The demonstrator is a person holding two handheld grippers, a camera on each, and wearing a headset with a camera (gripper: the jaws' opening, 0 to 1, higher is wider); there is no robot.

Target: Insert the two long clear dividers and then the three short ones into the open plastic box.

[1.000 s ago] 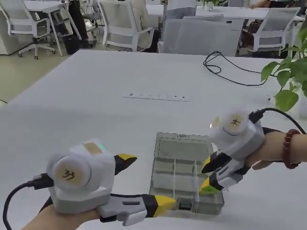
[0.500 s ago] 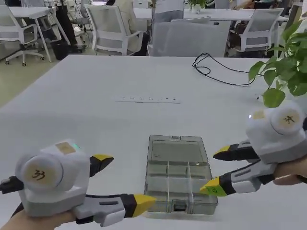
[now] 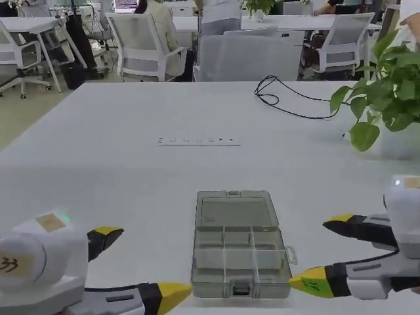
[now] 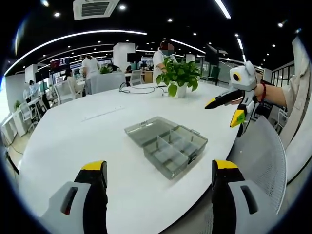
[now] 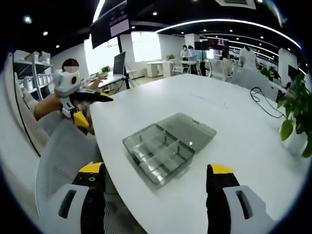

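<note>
The clear plastic box lies open near the table's front edge, its lid flat behind it. Clear dividers stand inside and split the tray into several compartments. My left gripper is open, low and left of the box, holding nothing. My right gripper is open to the right of the box, also holding nothing. The left gripper view has the box beyond its own wide jaws, with the right gripper behind. In the right gripper view, the box lies ahead of the open jaws, the left gripper beyond.
A white power strip lies mid-table behind the box. A black cable loops at the far right, next to a potted plant. Office chairs stand beyond the table's far edge.
Both grippers have drawn back from the box, left one leftward, right one rightward. The right jaws, near the box's right side a second ago, now stand wider apart.
</note>
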